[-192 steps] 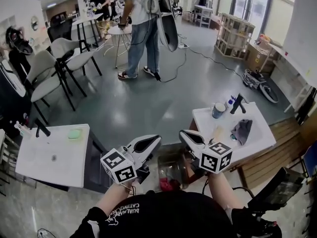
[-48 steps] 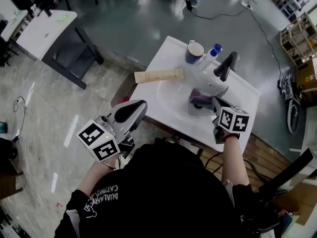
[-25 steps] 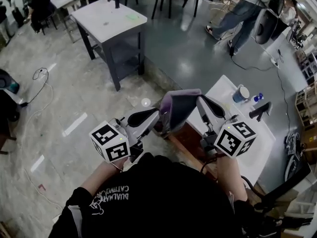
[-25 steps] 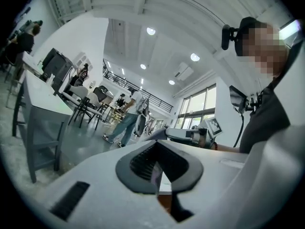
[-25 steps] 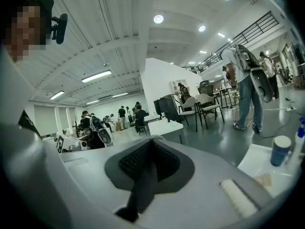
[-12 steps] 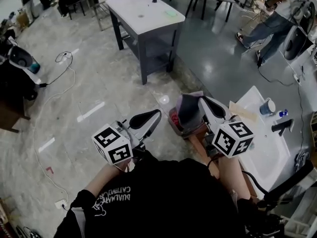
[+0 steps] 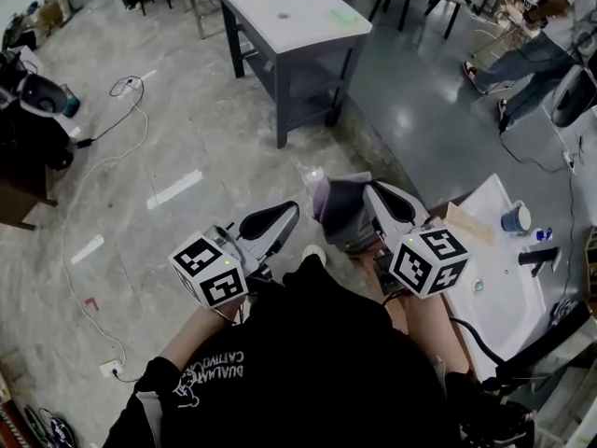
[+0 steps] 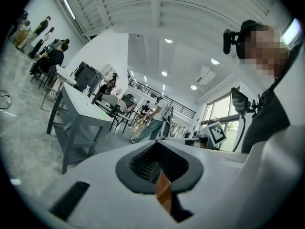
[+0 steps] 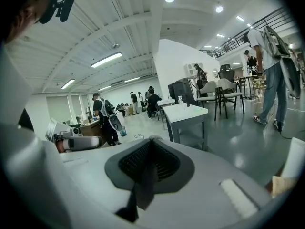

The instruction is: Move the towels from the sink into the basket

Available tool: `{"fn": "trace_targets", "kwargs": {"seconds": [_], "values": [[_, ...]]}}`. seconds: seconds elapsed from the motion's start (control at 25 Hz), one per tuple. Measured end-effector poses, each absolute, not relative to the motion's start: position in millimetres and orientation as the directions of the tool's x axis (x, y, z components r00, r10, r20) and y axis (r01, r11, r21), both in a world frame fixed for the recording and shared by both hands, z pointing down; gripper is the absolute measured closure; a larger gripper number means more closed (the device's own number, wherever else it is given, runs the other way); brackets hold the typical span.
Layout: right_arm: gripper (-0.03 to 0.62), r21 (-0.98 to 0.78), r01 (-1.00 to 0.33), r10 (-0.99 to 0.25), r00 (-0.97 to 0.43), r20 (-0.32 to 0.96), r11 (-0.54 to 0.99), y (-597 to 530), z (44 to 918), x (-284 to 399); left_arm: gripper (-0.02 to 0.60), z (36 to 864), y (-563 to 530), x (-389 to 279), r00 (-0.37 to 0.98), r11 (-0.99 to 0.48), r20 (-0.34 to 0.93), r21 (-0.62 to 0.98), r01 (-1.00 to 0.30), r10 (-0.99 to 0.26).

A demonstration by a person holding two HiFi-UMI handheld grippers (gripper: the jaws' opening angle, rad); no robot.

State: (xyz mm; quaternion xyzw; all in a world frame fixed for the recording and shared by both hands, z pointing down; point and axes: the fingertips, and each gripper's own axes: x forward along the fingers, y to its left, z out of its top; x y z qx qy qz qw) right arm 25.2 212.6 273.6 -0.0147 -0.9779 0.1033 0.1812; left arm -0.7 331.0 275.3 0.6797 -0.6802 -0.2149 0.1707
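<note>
R gripper (image 7: 373, 194) pinched tight on grey-purple towel (image 7: 340, 211). Cloth hangs well clear of sink (image 7: 508, 283), over floor in front of operator, prob. held high so it drops cleanly into basket; basket itself not made out here. L gripper (image 7: 275, 222) jaws pressed together, nothing between, parked near towel, likely on standby.

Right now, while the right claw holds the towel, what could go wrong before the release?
1. The right claw pinches only a narrow strip of the grey towel. Most of the cloth hangs free, so it may slip out early.
2. In the head view the towel covers what lies below it, and I cannot make out the basket. A release here might drop the towel on the marble floor.
</note>
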Motion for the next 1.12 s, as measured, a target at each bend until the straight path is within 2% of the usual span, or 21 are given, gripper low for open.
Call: {"fn": "trace_targets", "kwargs": {"seconds": [0.72, 0.92, 1.12], "values": [[0.569, -0.292, 0.003, 0.130, -0.900, 0.416, 0.956, 84, 313, -114, 0.583, 296, 199, -133, -0.038, 0.049, 0.031, 0.571, -0.820, -0.999], [0.569, -0.309, -0.029, 0.112, -0.897, 0.427, 0.951, 49, 321, -131, 0.583, 295, 161, -151, 0.010, 0.019, 0.049, 0.568, -0.823, -0.999], [0.569, -0.313, -0.097, 0.043, -0.910, 0.411, 0.945, 8, 321, -130, 0.583, 295, 117, -154, 0.096, -0.049, 0.055, 0.557, -0.829, -0.994]]}}
